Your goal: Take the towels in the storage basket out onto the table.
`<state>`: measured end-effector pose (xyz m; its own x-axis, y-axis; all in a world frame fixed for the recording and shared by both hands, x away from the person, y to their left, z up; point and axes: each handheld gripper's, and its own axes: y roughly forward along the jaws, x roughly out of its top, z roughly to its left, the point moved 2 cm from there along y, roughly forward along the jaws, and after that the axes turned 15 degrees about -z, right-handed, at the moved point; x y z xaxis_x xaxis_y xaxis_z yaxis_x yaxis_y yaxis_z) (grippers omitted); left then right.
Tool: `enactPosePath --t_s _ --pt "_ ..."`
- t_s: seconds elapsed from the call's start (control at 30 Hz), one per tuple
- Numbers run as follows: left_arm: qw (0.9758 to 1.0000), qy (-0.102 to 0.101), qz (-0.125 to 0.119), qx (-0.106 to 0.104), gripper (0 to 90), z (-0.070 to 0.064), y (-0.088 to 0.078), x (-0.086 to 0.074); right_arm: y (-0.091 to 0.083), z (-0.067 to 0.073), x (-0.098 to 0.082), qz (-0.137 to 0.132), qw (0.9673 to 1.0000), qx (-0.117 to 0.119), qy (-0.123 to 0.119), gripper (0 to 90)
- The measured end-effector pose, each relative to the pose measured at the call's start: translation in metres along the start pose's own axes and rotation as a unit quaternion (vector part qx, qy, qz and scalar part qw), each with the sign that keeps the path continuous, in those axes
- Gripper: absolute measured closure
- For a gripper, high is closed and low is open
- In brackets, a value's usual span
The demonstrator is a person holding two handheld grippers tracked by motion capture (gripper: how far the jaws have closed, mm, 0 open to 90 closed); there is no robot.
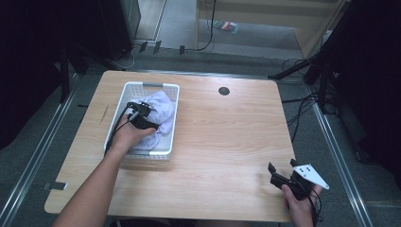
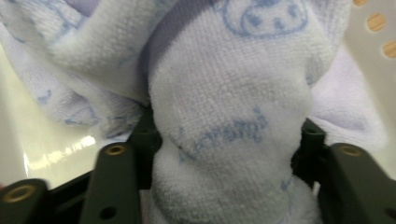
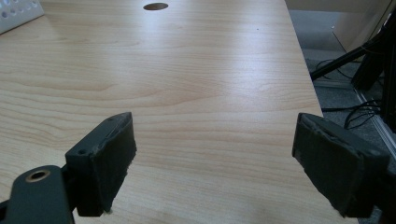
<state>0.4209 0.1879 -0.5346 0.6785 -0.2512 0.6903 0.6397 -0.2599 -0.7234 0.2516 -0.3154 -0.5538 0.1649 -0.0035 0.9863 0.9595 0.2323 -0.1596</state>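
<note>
Left gripper [image 1: 142,115]: inside the basket [image 1: 173,124], pinching a fold of towel [image 2: 229,121].
Right gripper [image 3: 215,163]: far from the basket, spread wide over the worktop [image 3: 196,84].

Overhead view; 2 close tool views

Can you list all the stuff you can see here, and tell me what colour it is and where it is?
towel: one, pale lilac with blue prints, bunched up in the basket, a fold squeezed between the left gripper's jaws.
basket: one, white plastic with holes in its walls, on the left part of the table.
table: one, light wood, in the middle of the room.
cable hole: one, dark and round, near the table's far edge.
floor: grey, with cables and dark stands around the table.
left gripper: one, black, down in the basket, shut on the towel.
right gripper: one, black, jaws wide open over the table's near right corner, holding nothing.
</note>
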Motion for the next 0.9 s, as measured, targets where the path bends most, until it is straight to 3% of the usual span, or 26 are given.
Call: enactPosePath --t_s 0.2,0.33,0.57,0.67,0.9 --pt "0.9998 -0.001 0.014 -0.011 58.5 0.002 -0.001 0.005 0.000 0.000 0.000 -0.001 1.0000 0.000 0.000 13.7" --pt "0.9993 0.009 0.032 -0.017 61.1 0.003 -0.005 0.012 0.000 -0.001 0.000 -0.001 1.0000 0.000 0.001 13.7" --pt "0.9993 -0.030 0.004 -0.022 61.6 0.010 -0.014 0.020 0.000 -0.001 0.000 0.000 1.0000 0.000 0.003 13.7" --pt "0.9984 -0.045 -0.005 -0.034 61.6 0.011 -0.020 0.024 0.000 -0.001 0.000 0.000 1.0000 0.000 0.002 13.7" --pt "0.9984 -0.040 -0.028 -0.029 61.4 0.014 -0.038 0.035 0.001 0.000 0.000 0.001 1.0000 -0.001 0.002 13.7"
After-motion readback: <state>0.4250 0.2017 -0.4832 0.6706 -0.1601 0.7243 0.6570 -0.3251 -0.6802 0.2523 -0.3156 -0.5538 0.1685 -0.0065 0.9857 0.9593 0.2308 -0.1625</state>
